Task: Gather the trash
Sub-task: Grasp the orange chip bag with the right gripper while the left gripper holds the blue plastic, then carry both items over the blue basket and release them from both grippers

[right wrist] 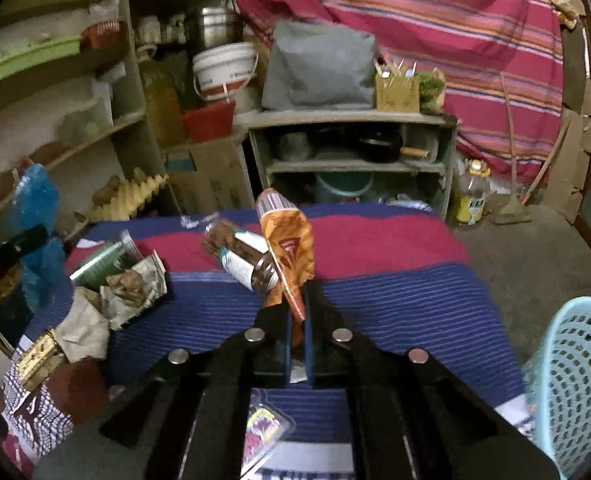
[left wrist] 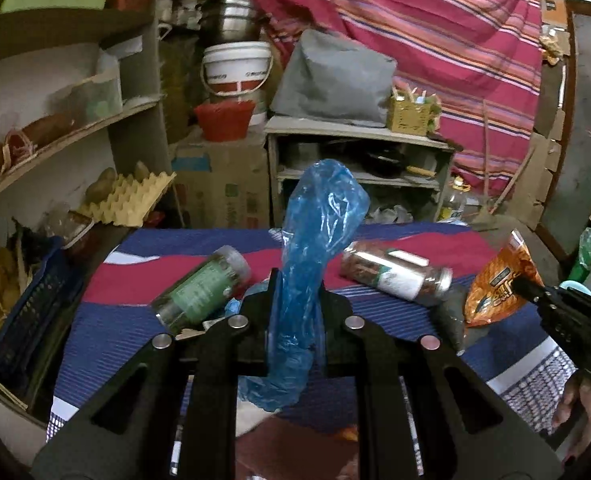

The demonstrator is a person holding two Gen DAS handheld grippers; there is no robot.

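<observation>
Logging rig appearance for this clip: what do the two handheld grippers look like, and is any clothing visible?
Both the left gripper and the right gripper are matte black, with angular slotted linkage arms joined by round silver pins. The right one's flat fingers have blue edges. No cables or markings show. Patterned dark-and-white fabric, possibly clothing, shows at the lower left of the right wrist view.

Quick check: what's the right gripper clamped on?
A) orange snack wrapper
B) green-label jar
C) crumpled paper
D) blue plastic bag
A: in the right wrist view the right gripper has its jaws pinched on the orange snack wrapper, which stands up from between them; the blue plastic bag sits in the left gripper.
</observation>
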